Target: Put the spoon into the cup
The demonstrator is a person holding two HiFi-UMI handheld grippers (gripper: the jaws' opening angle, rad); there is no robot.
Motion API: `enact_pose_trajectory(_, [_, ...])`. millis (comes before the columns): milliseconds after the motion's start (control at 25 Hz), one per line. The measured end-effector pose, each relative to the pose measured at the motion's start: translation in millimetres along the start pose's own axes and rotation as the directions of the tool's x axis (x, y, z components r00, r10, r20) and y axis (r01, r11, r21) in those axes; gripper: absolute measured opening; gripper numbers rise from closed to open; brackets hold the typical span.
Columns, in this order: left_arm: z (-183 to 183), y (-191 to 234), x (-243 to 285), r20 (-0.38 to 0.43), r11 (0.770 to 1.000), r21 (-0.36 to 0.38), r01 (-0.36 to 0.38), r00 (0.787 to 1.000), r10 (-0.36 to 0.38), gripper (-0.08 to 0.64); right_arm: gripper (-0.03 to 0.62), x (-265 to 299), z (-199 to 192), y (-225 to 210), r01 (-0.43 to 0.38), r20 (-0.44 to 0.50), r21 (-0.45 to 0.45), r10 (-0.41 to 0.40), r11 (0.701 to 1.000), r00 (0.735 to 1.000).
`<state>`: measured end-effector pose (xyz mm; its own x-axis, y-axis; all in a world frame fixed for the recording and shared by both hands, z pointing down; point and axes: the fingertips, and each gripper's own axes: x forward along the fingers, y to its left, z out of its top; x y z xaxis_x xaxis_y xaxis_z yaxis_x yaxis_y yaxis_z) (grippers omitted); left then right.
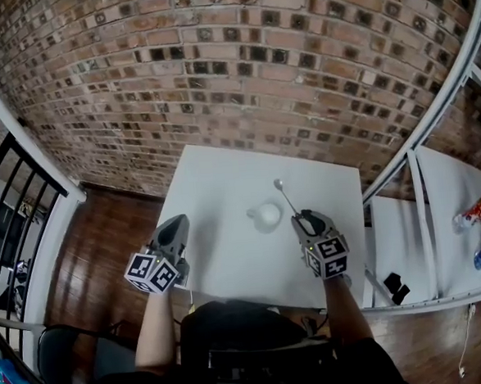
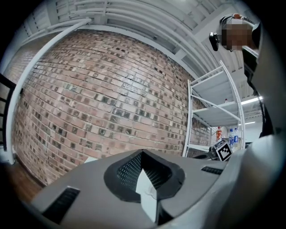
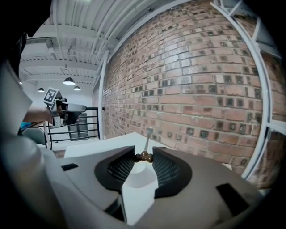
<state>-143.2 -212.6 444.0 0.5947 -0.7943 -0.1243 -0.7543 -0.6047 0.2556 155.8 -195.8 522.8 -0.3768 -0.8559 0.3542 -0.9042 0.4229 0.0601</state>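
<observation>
A white cup (image 1: 267, 215) stands near the middle of the white table (image 1: 224, 188). My right gripper (image 1: 302, 219) is just right of the cup, shut on the handle of a thin metal spoon (image 1: 287, 198). The spoon's bowl points away, up toward the brick wall. In the right gripper view the spoon (image 3: 147, 139) sticks out forward from between the pads, with its brown handle end pinched at my right gripper (image 3: 144, 156). My left gripper (image 1: 176, 229) hovers over the table's left edge, jaws together and empty. In its own view my left gripper (image 2: 143, 154) faces the wall.
A brick wall (image 1: 215, 57) stands behind the table. To the right is a white metal rack (image 1: 432, 116) with bottles (image 1: 476, 210) on a white shelf. A black railing (image 1: 11, 203) is at the left. A dark chair (image 1: 63, 355) is at the lower left.
</observation>
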Motion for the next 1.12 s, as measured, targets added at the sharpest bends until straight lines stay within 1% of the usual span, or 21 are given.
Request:
enact_pose_trajectory(80, [0.8, 0.8, -4.0, 0.004, 1.000, 0.002, -0.010, 1.000, 0.010, 0.003, 0.127, 7.2, -10.0, 9.0, -0.043, -0.052, -0.046, 0.040, 0.998, 0.998])
enact_pose_trajectory(200, [-2.7, 3.0, -11.3, 0.000, 1.000, -0.001, -0.029, 1.000, 0.029, 0.003, 0.127, 15.1, -32.1, 23.4, -0.093, -0.145, -0.140, 0.072, 0.986, 0.987])
enact_pose_trajectory(320, [-5.9, 3.0, -17.0, -0.006, 0.999, -0.008, -0.041, 0.999, 0.041, 0.003, 0.127, 16.9, -50.2, 32.2, -0.128, -0.204, -0.174, 0.091, 0.976, 0.975])
enact_pose_trajectory(480, [-5.6, 3.5, -23.3, -0.005, 0.999, -0.017, -0.050, 0.999, 0.050, 0.003, 0.127, 19.1, -61.8, 35.5, -0.151, -0.239, -0.147, 0.112, 0.978, 0.964])
enact_pose_trajectory(680, [-12.5, 3.7, -29.1, -0.020, 0.998, -0.028, -0.058, 0.998, 0.057, 0.003, 0.127, 18.3, -72.7, 35.2, -0.154, -0.259, -0.108, 0.122, 0.982, 0.958])
enact_pose_trajectory(1120, [-26.3, 1.3, -29.3, -0.062, 0.997, -0.041, -0.059, 0.996, 0.056, 0.003, 0.129, 17.0, -75.4, 33.2, -0.140, -0.266, -0.056, 0.121, 0.989, 0.956])
